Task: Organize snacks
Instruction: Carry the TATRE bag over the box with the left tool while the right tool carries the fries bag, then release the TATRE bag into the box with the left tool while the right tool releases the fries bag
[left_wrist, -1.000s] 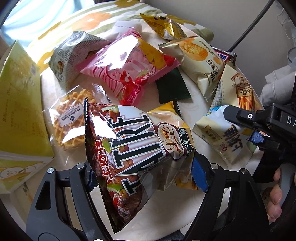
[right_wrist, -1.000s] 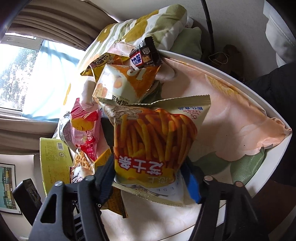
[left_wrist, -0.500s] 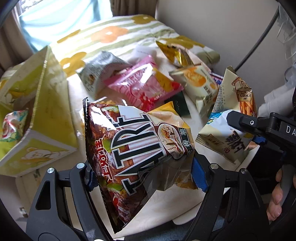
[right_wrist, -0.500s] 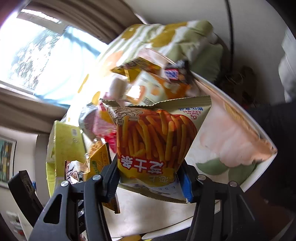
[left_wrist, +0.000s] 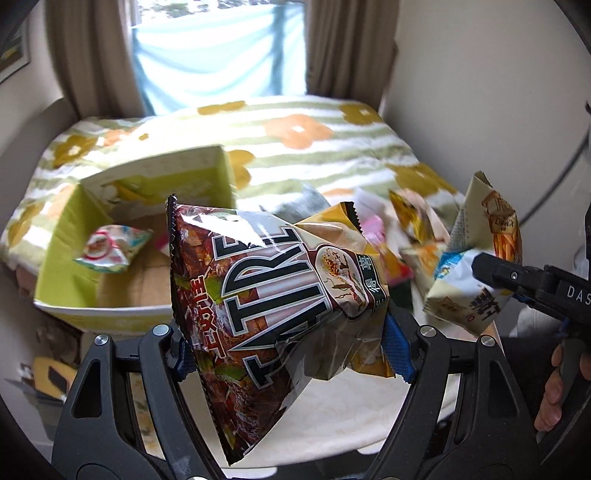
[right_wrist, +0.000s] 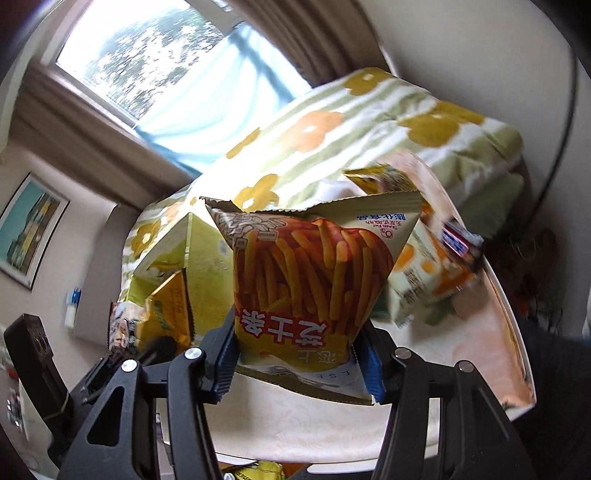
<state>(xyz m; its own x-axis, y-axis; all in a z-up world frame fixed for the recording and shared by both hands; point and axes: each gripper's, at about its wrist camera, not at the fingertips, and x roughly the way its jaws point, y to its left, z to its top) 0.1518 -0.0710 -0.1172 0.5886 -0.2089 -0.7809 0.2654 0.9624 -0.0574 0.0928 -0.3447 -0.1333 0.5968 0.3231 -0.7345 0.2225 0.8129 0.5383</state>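
Observation:
My left gripper (left_wrist: 288, 350) is shut on a brown snack bag with big white letters (left_wrist: 273, 280) and holds it up in the air above the round white table (left_wrist: 332, 417). At the right of the left wrist view, a finger (left_wrist: 495, 273) of the right gripper presses a cream bag (left_wrist: 476, 258). My right gripper (right_wrist: 297, 365) is shut on that bag of orange sticks (right_wrist: 306, 273), also clear of the table (right_wrist: 314, 424). An open yellow-green box (left_wrist: 66, 236) stands to the left with a small pastel bag (left_wrist: 110, 249) inside.
Several loose snack bags lie on the table's far side, among them a yellow one (left_wrist: 417, 218) and an orange-and-white one (right_wrist: 424, 280). A bed with a flowered blanket (left_wrist: 295, 129) lies behind the table. A person's hand (left_wrist: 554, 387) grips the right handle.
Both grippers have risen off the table with their bags. The views now take in the open box, the bed and the window. The right jaws have squeezed their bag narrower.

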